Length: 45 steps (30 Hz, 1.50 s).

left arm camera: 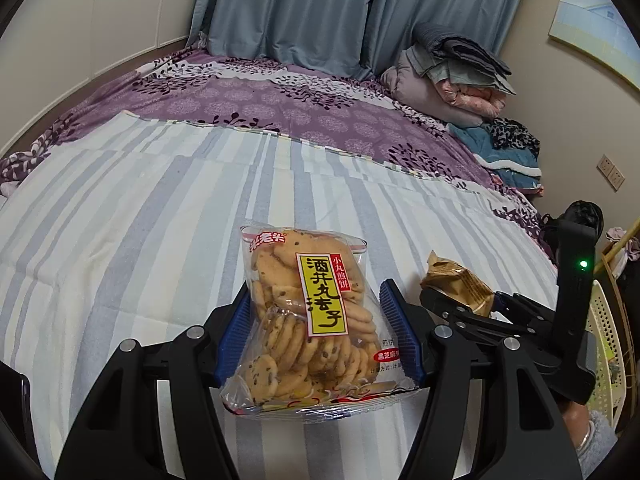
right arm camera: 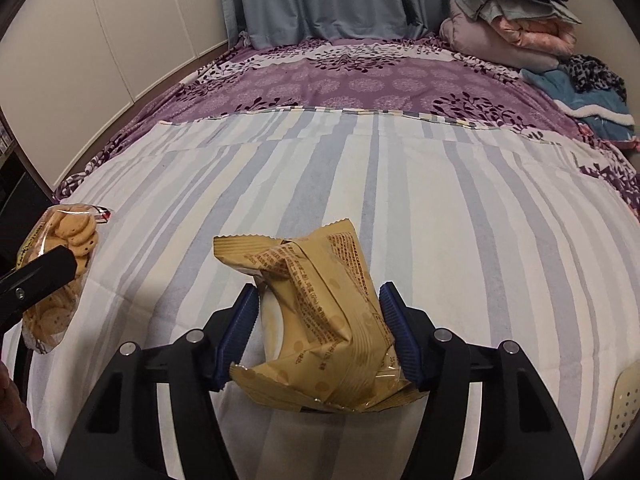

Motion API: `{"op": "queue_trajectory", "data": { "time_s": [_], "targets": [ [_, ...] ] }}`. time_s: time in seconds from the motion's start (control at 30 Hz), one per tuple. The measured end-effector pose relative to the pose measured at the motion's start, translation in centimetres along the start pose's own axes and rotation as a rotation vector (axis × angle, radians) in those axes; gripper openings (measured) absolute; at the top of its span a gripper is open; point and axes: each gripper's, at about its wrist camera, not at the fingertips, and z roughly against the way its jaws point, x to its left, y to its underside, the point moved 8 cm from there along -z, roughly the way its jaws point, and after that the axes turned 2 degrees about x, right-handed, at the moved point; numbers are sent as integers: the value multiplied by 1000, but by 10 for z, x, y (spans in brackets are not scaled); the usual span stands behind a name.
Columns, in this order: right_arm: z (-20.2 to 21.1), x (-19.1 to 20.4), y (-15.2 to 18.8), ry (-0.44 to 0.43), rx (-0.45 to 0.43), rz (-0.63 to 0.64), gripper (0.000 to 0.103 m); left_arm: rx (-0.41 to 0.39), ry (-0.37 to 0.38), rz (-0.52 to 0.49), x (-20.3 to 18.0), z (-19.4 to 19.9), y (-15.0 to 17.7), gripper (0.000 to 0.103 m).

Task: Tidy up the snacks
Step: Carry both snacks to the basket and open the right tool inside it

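Note:
A clear bag of small round cookies point(left arm camera: 312, 320) with a yellow label stands upright between the blue pads of my left gripper point(left arm camera: 316, 290), which is shut on it above the striped sheet. A crumpled tan snack packet point(right arm camera: 320, 312) is pinched between the pads of my right gripper point(right arm camera: 318, 292), lifted off the bed. In the left wrist view the right gripper point(left arm camera: 466, 300) and its tan packet point(left arm camera: 452, 276) sit just to the right. In the right wrist view the cookie bag point(right arm camera: 68, 236) shows at the far left, behind a black left finger point(right arm camera: 40, 276).
A blue-and-white striped sheet point(left arm camera: 160, 200) lies over a purple floral bedspread point(left arm camera: 280, 100). Folded bedding point(left arm camera: 452, 72) is piled at the far right corner. A cream perforated basket point(left arm camera: 604, 340) stands beside the bed on the right. Curtains point(left arm camera: 300, 12) hang behind.

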Motion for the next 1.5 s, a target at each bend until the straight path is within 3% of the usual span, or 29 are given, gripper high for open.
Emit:
{"op": "queue_trajectory", "data": {
  "time_s": [0.83,1.27,1.5],
  "targets": [
    [141,-43,13,-6,-218,-101,63,-90,50,-112,-61,67,-3,64],
    [199,-104,35,63,-318,-211,63,-110,108,-212,-118,89,4,64],
    [240,-156,57,117,-395,-305,63,-94,149,-288,-162,91,15,64]
  ]
}}
